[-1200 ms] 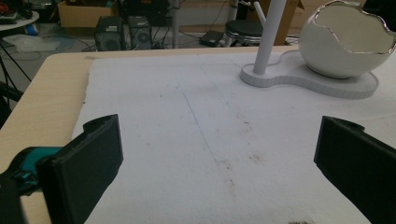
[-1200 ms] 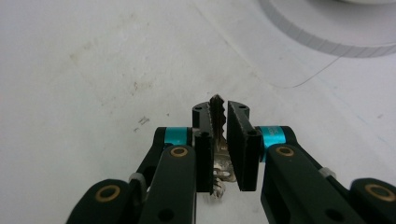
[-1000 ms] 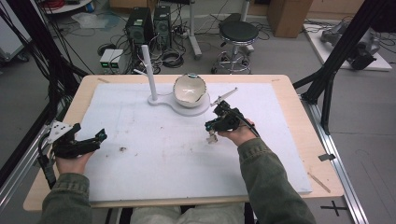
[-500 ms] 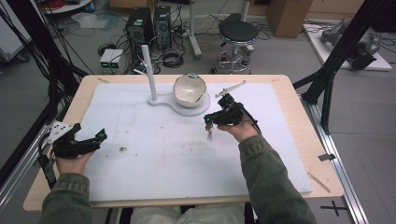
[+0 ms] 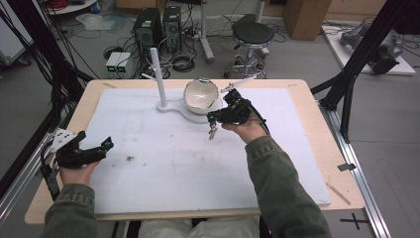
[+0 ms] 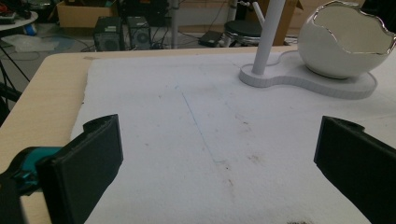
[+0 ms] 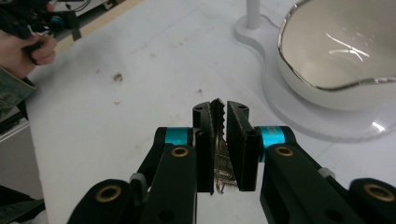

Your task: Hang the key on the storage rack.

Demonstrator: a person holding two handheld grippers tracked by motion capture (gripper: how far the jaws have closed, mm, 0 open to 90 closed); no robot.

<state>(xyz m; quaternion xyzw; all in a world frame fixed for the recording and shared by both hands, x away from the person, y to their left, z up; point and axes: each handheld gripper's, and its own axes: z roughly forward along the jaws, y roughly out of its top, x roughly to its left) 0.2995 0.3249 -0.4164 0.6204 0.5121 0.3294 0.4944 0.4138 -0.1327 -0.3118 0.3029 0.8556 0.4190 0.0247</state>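
Right claw point(image 7: 219, 114), pinching a key point(image 7: 217, 112), is hovering beside the eggshell bowl point(image 5: 200, 94); next, carrying it over the rim.

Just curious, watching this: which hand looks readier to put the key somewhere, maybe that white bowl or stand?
Probably the right. The right gripper already clamps the key beside the bowl; the left gripper waits open, far off.

a small bunch of metal keys point(image 7: 218, 140) — toothed blade upright, ring dangling below — pinched between black pads, clear of the white surface point(image 5: 163, 163).
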